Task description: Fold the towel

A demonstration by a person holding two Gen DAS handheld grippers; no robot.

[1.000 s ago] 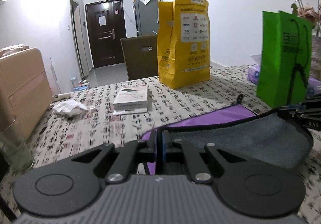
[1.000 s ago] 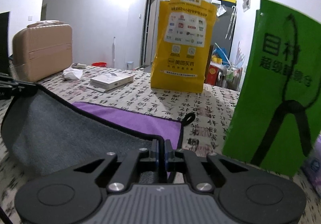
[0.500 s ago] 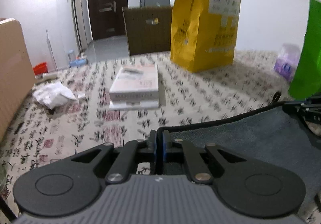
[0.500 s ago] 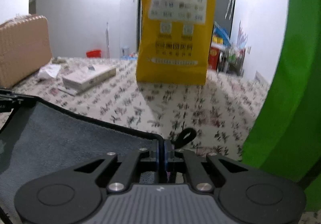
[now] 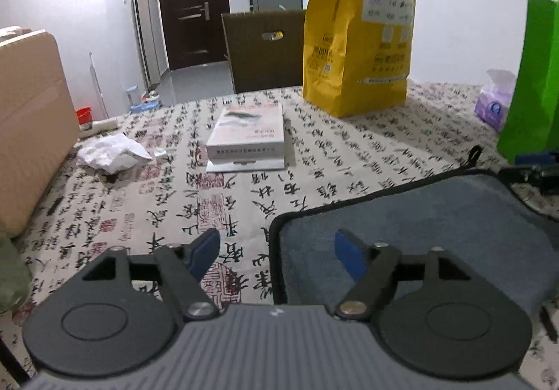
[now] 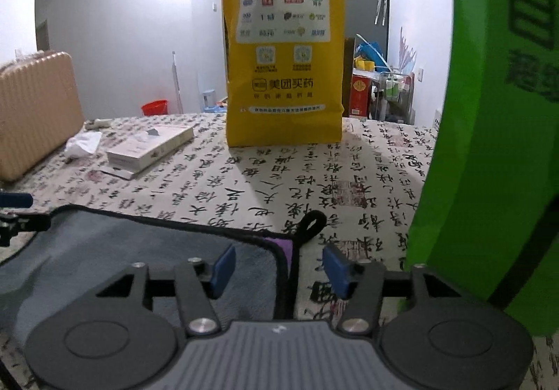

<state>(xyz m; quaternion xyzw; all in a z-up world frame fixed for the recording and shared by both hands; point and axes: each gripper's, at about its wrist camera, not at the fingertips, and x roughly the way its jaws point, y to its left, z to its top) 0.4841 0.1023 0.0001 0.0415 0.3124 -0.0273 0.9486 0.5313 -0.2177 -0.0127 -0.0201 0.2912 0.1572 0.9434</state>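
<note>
Calligraphy-printed cloth (image 5: 349, 152) covers the tabletop; your left gripper (image 5: 276, 250) and right gripper (image 6: 276, 266) gape, empty, over the plush grey towel's (image 5: 419, 215) black-piped corners.

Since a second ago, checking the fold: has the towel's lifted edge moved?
Yes. The towel edge came down forward toward the yellow bag, covering the purple side.

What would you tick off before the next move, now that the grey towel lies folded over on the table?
1. Left hand-held gripper open, off the towel: ok.
2. Right hand-held gripper open: ok.
3. Folded corners line up: not ok, a purple strip peeks out.
4. Towel lies flat: ok.
5. Green bag clear of the right hand-held gripper: not ok, very close.
6. Near edge of the fold: cannot tell.
</note>
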